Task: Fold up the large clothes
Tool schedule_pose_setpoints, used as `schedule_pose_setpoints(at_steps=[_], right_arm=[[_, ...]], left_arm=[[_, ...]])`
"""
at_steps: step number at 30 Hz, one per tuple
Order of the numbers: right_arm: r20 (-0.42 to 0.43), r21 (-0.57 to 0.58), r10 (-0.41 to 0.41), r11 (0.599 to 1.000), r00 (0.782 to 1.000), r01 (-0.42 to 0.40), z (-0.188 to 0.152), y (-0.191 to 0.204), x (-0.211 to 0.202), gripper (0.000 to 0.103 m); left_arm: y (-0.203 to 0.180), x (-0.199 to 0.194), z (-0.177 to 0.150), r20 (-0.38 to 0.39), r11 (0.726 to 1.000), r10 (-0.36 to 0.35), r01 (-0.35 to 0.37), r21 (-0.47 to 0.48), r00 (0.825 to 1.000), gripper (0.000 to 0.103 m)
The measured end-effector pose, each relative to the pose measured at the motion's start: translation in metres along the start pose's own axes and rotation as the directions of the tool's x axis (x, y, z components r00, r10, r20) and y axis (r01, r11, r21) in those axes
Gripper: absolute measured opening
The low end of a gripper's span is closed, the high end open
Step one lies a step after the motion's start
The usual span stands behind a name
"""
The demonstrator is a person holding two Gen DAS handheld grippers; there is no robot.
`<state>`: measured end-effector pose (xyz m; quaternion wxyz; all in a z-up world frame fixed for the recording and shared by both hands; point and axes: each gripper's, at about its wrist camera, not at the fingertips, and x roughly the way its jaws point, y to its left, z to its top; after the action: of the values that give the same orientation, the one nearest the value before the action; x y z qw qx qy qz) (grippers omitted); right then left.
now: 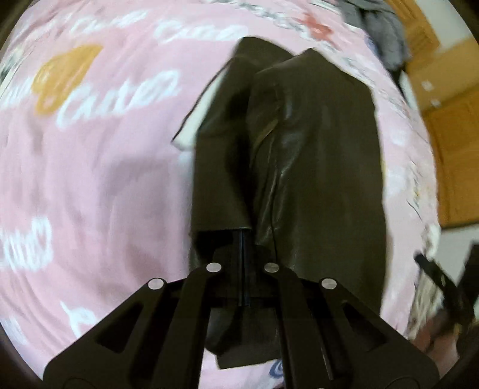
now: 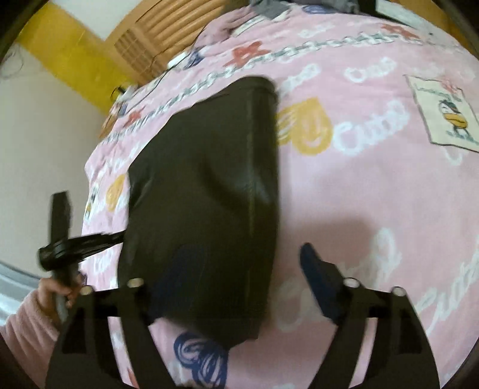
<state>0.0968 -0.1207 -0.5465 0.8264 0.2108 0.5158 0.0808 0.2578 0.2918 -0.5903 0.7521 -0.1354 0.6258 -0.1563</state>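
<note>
A dark, shiny leather-like garment [image 1: 314, 155] lies lengthwise on the pink printed bedspread [image 1: 104, 179]. My left gripper [image 1: 243, 239] is shut, its fingertips tucked under a folded flap at the garment's near edge, which it pinches. From the right wrist view the same gripper [image 2: 118, 236] meets the garment's left edge, with a hand in a pink sleeve [image 2: 54, 294] behind it. The garment [image 2: 209, 194] looks folded into a long slab here. My right gripper [image 2: 239, 278] stands open above its near end, and its pads do not press on it.
Grey clothes [image 1: 380, 27] are heaped at the far end of the bed. A wooden cabinet [image 1: 449, 134] stands beyond the bed's right side. A slatted wooden panel [image 2: 167, 33] and a white wall [image 2: 45, 134] border the left side, with a thin cable [image 2: 161, 65] near the edge.
</note>
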Motion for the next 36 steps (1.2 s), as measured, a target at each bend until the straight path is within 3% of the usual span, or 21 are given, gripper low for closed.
schedule_pose_setpoints(at_steps=[2, 5, 7, 8, 9, 12, 16, 20, 21, 24, 28, 31, 33, 36], right_arm=[[-0.003, 0.022, 0.005, 1.000, 1.000, -0.005, 0.011, -0.009, 0.005, 0.079], [-0.013, 0.062, 0.021, 0.998, 1.000, -0.020, 0.029, -0.022, 0.016, 0.080], [-0.023, 0.075, 0.020, 0.997, 1.000, -0.018, 0.039, -0.027, 0.023, 0.080], [-0.029, 0.080, 0.020, 0.997, 0.999, -0.018, 0.045, -0.029, 0.028, 0.080], [-0.034, 0.085, 0.024, 0.996, 0.999, -0.021, 0.048, -0.030, 0.032, 0.080], [-0.045, 0.097, 0.040, 0.995, 0.998, -0.035, 0.055, -0.032, 0.043, 0.081], [-0.069, 0.128, 0.060, 0.990, 0.996, -0.051, 0.058, -0.035, 0.061, 0.081], [-0.115, 0.109, 0.046, 0.993, 0.992, -0.033, 0.056, -0.032, 0.082, 0.082], [-0.129, 0.098, 0.048, 0.995, 0.991, -0.036, 0.055, -0.030, 0.086, 0.082], [-0.162, 0.064, 0.066, 0.996, 0.985, -0.056, 0.053, -0.025, 0.100, 0.083], [-0.210, 0.094, 0.131, 0.989, 0.969, -0.113, 0.056, -0.024, 0.122, 0.087], [-0.240, 0.145, 0.218, 0.972, 0.946, -0.187, 0.062, -0.026, 0.134, 0.088], [-0.250, 0.145, 0.276, 0.958, 0.928, -0.246, 0.065, -0.020, 0.134, 0.089], [-0.291, 0.032, 0.210, 0.977, 0.933, -0.210, 0.063, -0.008, 0.139, 0.091]], left_arm=[[0.005, 0.002, 0.013, -0.090, 0.997, -0.065, 0.067, 0.027, 0.994, 0.002], [0.004, -0.005, 0.022, -0.135, 0.985, -0.102, 0.119, 0.124, 0.986, 0.005], [-0.003, -0.013, 0.025, -0.130, 0.975, -0.133, 0.153, 0.158, 0.982, 0.048], [-0.007, -0.019, 0.028, -0.112, 0.970, -0.153, 0.171, 0.171, 0.982, 0.091], [-0.007, -0.027, 0.028, -0.103, 0.961, -0.185, 0.202, 0.189, 0.977, 0.097], [-0.012, -0.033, 0.031, -0.131, 0.943, -0.243, 0.266, 0.202, 0.961, 0.097], [-0.011, 0.004, 0.041, -0.193, 0.956, -0.201, 0.235, 0.175, 0.960, 0.097], [0.005, 0.043, 0.046, -0.189, 0.984, -0.081, 0.109, 0.142, 0.979, 0.097], [0.007, 0.051, 0.046, -0.197, 0.984, -0.078, 0.107, 0.141, 0.977, 0.097], [0.009, 0.075, 0.041, -0.253, 0.986, -0.123, 0.148, 0.080, 0.960, 0.097], [-0.005, 0.079, 0.032, -0.274, 0.968, -0.211, 0.240, 0.076, 0.938, 0.097], [-0.010, 0.084, 0.029, -0.320, 0.916, -0.384, 0.401, -0.015, 0.866, 0.097], [-0.011, 0.088, 0.027, -0.328, 0.911, -0.396, 0.412, -0.021, 0.858, 0.097], [-0.011, 0.101, 0.023, -0.350, 0.916, -0.381, 0.400, -0.019, 0.856, 0.097]])
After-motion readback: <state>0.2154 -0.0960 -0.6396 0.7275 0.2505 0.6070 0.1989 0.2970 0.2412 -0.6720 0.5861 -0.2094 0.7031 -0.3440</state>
